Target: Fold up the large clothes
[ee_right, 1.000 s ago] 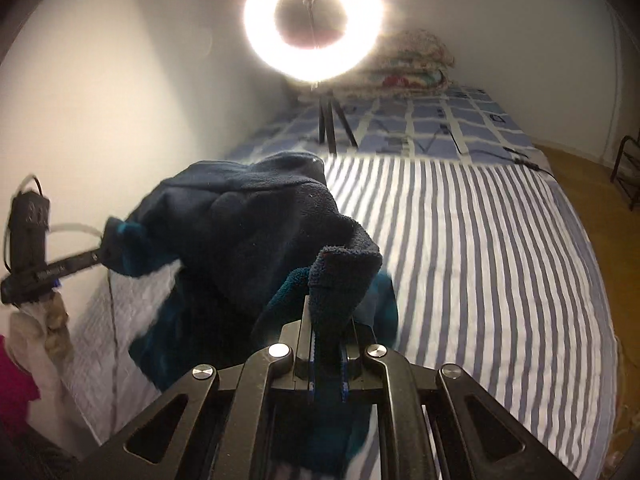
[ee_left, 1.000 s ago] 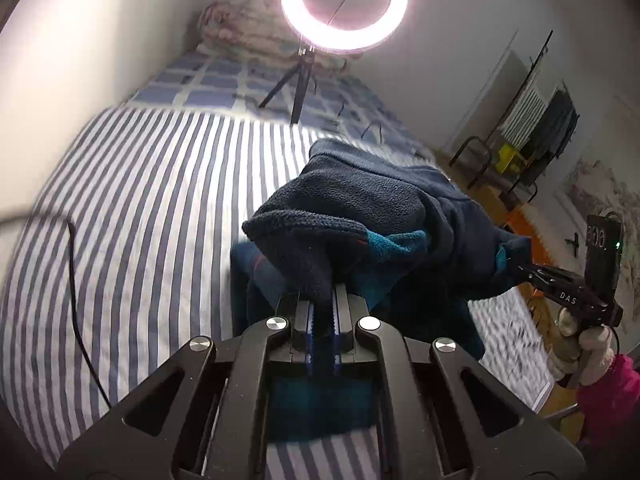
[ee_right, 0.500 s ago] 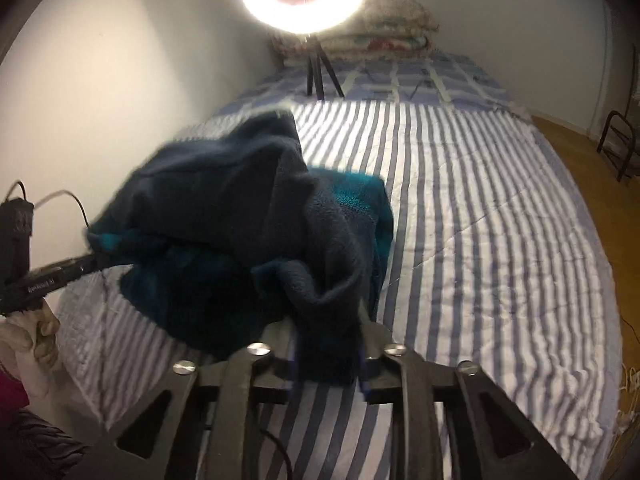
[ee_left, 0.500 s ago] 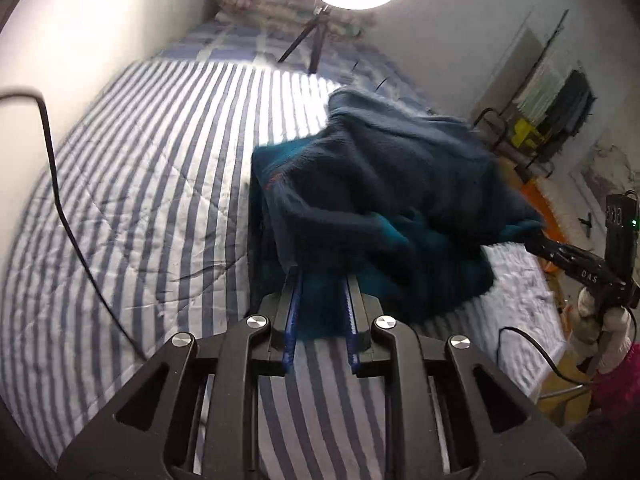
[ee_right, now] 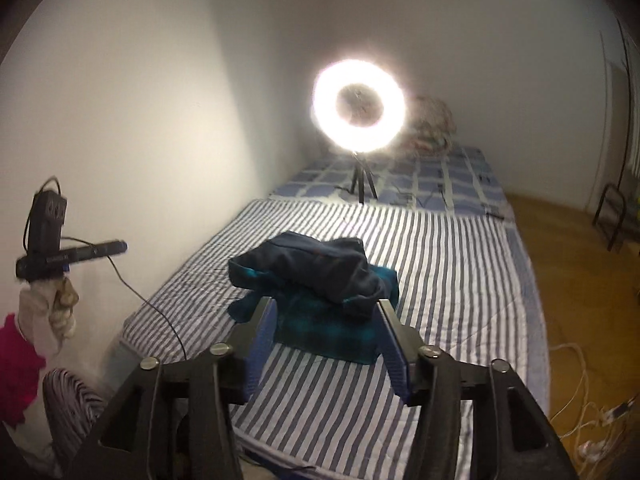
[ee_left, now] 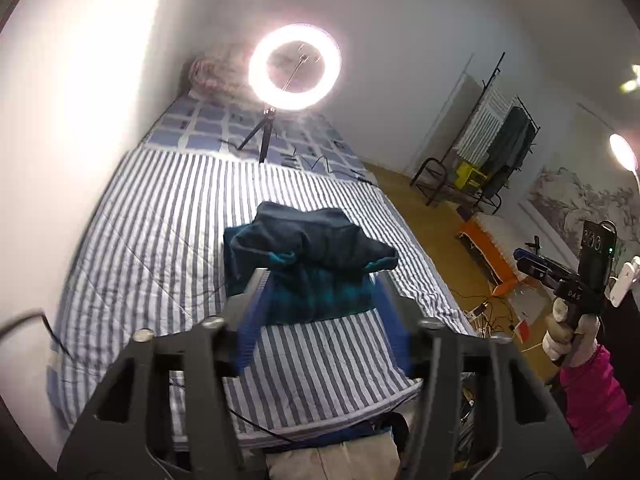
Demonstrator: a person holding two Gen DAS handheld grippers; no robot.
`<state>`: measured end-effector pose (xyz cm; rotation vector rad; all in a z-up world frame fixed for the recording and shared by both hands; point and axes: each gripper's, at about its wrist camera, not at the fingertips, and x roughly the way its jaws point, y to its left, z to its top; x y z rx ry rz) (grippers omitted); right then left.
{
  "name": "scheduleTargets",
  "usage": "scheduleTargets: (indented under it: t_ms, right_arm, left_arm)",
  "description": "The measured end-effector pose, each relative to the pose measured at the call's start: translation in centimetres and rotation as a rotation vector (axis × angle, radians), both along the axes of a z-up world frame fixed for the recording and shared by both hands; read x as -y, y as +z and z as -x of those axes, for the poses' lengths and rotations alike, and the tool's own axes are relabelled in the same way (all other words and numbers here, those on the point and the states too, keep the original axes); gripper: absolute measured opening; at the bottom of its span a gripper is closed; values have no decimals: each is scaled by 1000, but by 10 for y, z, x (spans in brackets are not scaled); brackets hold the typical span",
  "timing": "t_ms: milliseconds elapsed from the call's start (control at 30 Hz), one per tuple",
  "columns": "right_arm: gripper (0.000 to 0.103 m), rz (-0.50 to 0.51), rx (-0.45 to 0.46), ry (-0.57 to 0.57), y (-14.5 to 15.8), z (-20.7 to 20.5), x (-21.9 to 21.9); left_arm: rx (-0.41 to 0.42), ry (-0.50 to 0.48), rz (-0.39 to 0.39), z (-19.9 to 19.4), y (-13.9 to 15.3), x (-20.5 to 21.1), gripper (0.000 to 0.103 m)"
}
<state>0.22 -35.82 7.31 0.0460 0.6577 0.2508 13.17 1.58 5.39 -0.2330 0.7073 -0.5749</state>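
Observation:
A dark navy and teal fleece garment [ee_left: 308, 264] lies bunched in a rough folded heap on the striped bed [ee_left: 160, 216]; it also shows in the right wrist view [ee_right: 320, 284]. My left gripper [ee_left: 320, 280] is open and empty, held back above the bed's near end, apart from the garment. My right gripper [ee_right: 324, 312] is open and empty, also pulled back from the heap. The right gripper shows at the right of the left wrist view [ee_left: 532, 264], and the left gripper at the left of the right wrist view [ee_right: 108, 246].
A lit ring light on a tripod [ee_left: 294, 66] stands on the bed beyond the garment. A wall runs along the bed's left side. A clothes rack [ee_left: 492, 152] and cables [ee_left: 492, 316] are on the wooden floor to the right. A black cable [ee_right: 160, 312] crosses the bed's corner.
Both grippers let go of the garment and opened wide. The garment dropped onto the bed in a heap, and both grippers drew back and up from it.

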Motion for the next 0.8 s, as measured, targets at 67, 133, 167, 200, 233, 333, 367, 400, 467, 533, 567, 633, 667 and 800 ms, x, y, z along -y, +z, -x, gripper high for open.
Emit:
scheduleTargets:
  t_ms: [67,133,167,200,233,333,367,400,467,533,567,633,667,800]
  right_arm:
    - [53,15,14,13,10,5,-4]
    - [57,23,31,17,14,3,-5]
    - [59,16,39,12,12,-3,-4]
    - [61,-3,39,7,8,-11,-1]
    - [61,-24,34,4,3,-18,1]
    - [64,-76,3,-4,-23,-51,6]
    - [65,-92,-24,-5,-37,-70,7]
    - [65,-110,-53,-2,-49,-88,9]
    - [65,-141,-99,-8,-70,-117,10]
    - [67,-152,-140,-18,-94,-150,12]
    - [67,-157,-154,-28,-104,-163,13]
    - [68,-192,-198,-46,-126,-193,18]
    - [68,-209,-215,-59,-136,-204,20]
    - [68,-282,-265,-81,-173,-239,24]
  left_arm:
    - [10,9,-7,-5,14,-3,61]
    - [-6,16,18,-17,13,-5,71]
    - [-41,15,58,-33,8,-6,75]
    - [-69,23,90,-47,0,-7,76]
    - [-100,47,115,-61,-11,-8,76]
    - [-206,69,176,-112,-48,-4,76]
    - [-267,77,212,-135,-66,-2,76]
    - [-319,87,249,-154,-83,0,76]
    - [-359,87,289,-181,-105,5,76]
    - [-387,110,304,-203,-126,12,76]
    - [-408,116,307,-214,-137,15,76]
    - [-446,109,315,-229,-151,20,76]
    - [-465,103,319,-239,-160,24,76]
    - [-490,102,287,-257,-182,41,76]
